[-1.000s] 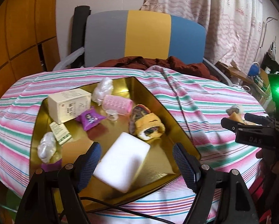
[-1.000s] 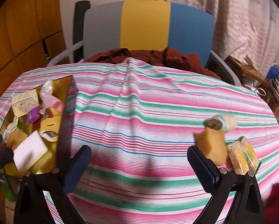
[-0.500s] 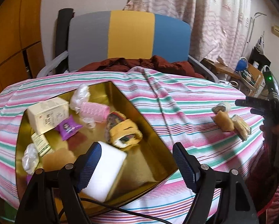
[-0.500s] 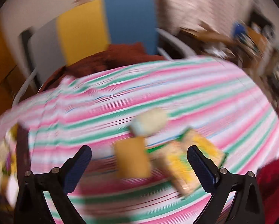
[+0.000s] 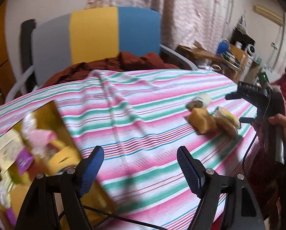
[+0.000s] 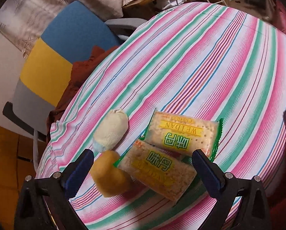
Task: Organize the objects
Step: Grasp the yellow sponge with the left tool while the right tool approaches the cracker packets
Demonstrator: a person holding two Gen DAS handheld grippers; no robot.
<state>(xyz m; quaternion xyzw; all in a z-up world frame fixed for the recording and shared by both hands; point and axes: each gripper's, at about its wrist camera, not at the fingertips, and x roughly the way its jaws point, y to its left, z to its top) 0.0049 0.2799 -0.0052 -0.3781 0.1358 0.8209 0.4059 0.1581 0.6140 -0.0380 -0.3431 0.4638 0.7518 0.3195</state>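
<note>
Since half a second ago both cameras have swung right: my left view has slid off the gold tray (image 5: 62,115), which now sits blurred at the left edge, and my right view has dropped close over the cluster of snacks. Going left to right in the left view, the tray holds a cream box (image 5: 6,149), a purple packet (image 5: 24,162), a pink roller (image 5: 41,137) and a yellow plush item (image 5: 61,158), all smeared by motion. My left gripper (image 5: 141,164) hangs released, blue pads wide apart, over bare striped cloth on the surface (image 5: 143,115), near side. Farther right lie the remaining things, and past them my right hand (image 5: 283,128) grips the other tool's handle. In the right view, my right gripper (image 6: 143,169) is also released and empty, its pads straddling the group: an orange sponge-like block (image 6: 110,174) just inside the left pad, a cream knitted ball (image 6: 111,131) beyond it, and two cracker packets (image 6: 183,137), the nearer one (image 6: 158,167) overlapping the farther. A chair (image 6: 66,44) stands at the far left.
</note>
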